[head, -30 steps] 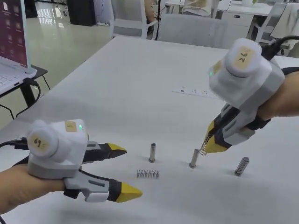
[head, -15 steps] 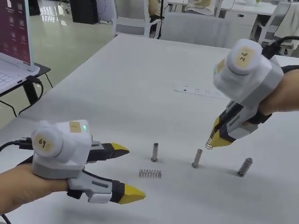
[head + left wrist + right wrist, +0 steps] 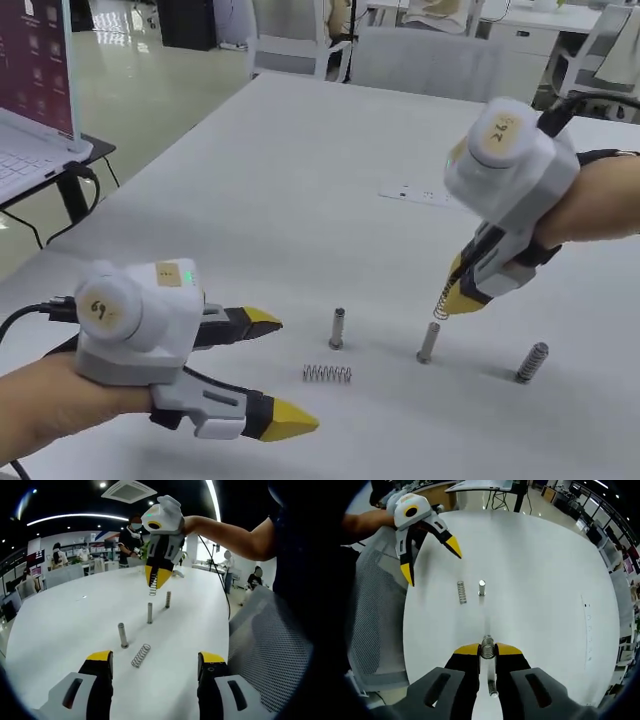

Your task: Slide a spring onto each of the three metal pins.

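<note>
Two bare metal pins stand upright on the white table, the left pin (image 3: 337, 328) (image 3: 122, 635) (image 3: 482, 587) and the middle pin (image 3: 427, 342) (image 3: 149, 613). The right pin (image 3: 532, 362) (image 3: 168, 599) wears a spring. My right gripper (image 3: 458, 300) (image 3: 488, 652) is shut on a second spring (image 3: 443, 298) (image 3: 153, 583) (image 3: 488, 647), which hangs tilted just above the middle pin's top. A loose spring (image 3: 327, 373) (image 3: 140, 655) (image 3: 461, 591) lies flat near the left pin. My left gripper (image 3: 285, 372) (image 3: 156, 657) hovers open just left of that loose spring, holding nothing.
A white power strip (image 3: 420, 195) lies farther back on the table (image 3: 250, 200). A laptop (image 3: 30, 80) stands on a side stand at the left. Chairs (image 3: 420, 60) line the far edge. People stand in the background of the left gripper view.
My right gripper has lifted its spring from beside the middle pin's top to just above it. The left gripper has stayed in place, still open.
</note>
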{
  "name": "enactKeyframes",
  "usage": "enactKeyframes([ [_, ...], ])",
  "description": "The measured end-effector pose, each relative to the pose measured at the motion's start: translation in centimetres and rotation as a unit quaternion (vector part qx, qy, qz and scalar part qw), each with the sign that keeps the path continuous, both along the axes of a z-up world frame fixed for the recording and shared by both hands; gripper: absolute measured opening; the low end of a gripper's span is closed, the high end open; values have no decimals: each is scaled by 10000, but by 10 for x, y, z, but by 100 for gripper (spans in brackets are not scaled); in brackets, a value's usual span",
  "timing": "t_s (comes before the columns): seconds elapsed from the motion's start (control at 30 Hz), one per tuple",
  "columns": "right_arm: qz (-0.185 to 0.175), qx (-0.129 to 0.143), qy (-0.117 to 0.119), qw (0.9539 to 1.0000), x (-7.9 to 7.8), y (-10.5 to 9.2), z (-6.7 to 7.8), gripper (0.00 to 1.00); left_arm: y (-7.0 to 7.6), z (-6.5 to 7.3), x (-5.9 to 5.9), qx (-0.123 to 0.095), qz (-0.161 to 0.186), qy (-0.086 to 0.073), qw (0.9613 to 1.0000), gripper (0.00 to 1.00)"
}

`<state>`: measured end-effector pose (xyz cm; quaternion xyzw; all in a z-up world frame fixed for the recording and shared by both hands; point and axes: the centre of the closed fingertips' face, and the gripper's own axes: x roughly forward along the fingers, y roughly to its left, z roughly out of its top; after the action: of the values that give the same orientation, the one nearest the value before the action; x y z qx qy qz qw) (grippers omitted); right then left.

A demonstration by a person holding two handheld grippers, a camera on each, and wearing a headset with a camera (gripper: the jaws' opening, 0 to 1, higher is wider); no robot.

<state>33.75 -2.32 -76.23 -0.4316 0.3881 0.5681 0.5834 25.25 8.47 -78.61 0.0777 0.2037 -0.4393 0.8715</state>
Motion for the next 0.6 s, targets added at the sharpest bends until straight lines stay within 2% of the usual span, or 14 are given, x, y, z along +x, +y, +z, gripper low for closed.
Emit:
enactKeyframes([
  [0.6,-65,-92,142,9998,4,-1,-19,8,1,0,1,12,16,-6,10000,65],
])
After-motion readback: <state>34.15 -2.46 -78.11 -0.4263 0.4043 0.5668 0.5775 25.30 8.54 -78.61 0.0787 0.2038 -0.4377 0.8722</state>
